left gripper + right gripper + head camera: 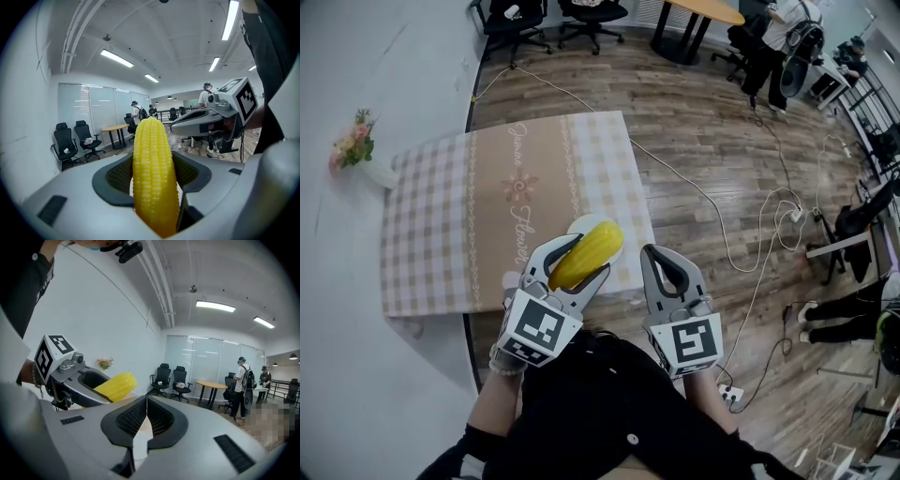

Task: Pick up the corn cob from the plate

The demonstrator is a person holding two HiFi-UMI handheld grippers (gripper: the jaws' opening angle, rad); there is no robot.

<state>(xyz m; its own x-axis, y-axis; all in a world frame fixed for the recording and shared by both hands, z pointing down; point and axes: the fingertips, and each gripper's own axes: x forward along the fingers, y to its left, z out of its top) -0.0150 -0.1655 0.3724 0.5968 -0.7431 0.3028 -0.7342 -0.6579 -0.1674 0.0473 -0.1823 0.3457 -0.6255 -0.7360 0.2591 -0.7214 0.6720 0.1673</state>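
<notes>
A yellow corn cob [589, 253] is clamped lengthwise in my left gripper [570, 265], lifted above the near edge of the table. It fills the middle of the left gripper view, where the corn cob [154, 178] sticks out past the jaws. A white plate [583, 226] peeks out behind the cob on the checked tablecloth [506, 206]. My right gripper [668, 272] hangs beside the left one, off the table's near right corner, shut with nothing between its pads [146, 420]. The corn cob [116, 385] shows at its left.
A small vase of flowers [358, 150] stands at the table's far left. Cables [750, 234] trail over the wooden floor to the right. Office chairs [553, 19] and a round table [698, 14] stand at the back, with people near desks [778, 47].
</notes>
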